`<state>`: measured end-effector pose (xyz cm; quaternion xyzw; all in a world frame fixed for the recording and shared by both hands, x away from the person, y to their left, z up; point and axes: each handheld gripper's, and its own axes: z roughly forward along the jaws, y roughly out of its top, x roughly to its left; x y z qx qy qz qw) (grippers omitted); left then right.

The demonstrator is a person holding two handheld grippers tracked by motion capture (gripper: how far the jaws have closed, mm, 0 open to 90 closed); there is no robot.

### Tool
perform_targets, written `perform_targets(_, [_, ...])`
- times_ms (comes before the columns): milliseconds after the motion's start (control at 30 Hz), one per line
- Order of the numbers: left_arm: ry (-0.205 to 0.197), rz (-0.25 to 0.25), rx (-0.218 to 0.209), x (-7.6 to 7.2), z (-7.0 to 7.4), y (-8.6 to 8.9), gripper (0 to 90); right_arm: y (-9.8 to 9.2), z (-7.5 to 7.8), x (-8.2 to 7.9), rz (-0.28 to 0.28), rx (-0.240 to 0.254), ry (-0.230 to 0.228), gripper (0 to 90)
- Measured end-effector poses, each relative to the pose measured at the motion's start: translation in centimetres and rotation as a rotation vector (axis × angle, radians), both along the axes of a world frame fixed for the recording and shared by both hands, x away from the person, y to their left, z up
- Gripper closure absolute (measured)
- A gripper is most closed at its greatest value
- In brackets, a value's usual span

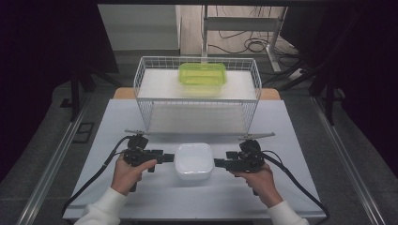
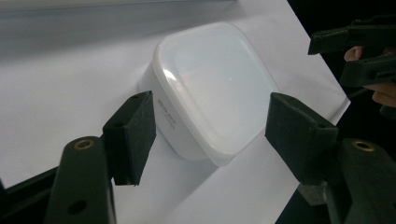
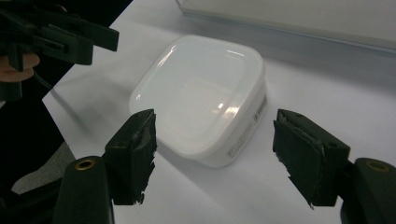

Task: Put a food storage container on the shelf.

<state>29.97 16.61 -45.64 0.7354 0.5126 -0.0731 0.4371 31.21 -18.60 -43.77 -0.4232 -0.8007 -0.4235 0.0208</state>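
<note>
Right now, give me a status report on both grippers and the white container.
Left gripper and right gripper open, flanking the white lidded container, no contact. Container flat on the table. Nothing between.

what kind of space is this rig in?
Probably a lab or office test bench: white table, wire basket holding a green container, loose cables under a desk frame behind.

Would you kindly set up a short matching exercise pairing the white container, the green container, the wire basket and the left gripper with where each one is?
Things:
1. white container
2. green container
3. wire basket
4. left gripper

Places:
A. inside the wire basket
B. at the far side of the table
C. between the two grippers
D. at the white container's left side, jaws open

Pairs: 1-C, 2-A, 3-B, 4-D
</note>
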Motion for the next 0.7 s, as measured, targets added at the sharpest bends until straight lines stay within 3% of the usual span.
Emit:
perform_targets(100, [0.03, 0.003, -0.01, 0.5, -0.7, -0.4, 34.2, 0.4, -0.2, 0.9, -0.021, 0.04, 0.031, 32.9])
perform_targets(233, [0.064, -0.002, -0.027, 1.1, -1.6, -0.9, 35.6, 0.6, -0.9, 1.9, -0.044, 0.046, 0.059, 34.4])
perform_targets(367, [0.085, 0.007, -0.037, 1.5, -2.1, -1.0, 37.2, 0.8, -1.3, 2.3, -0.038, 0.052, 0.074, 37.4])
perform_targets(533, [0.129, 0.021, -0.091, 1.9, -3.2, -0.7, 42.3, 1.1, -2.3, 3.3, -0.023, 0.07, 0.118, 40.4])
perform_targets(700, [0.145, 0.02, -0.108, 2.1, -3.7, -0.6, 44.0, 1.3, -3.1, 4.0, -0.02, 0.076, 0.147, 42.9])
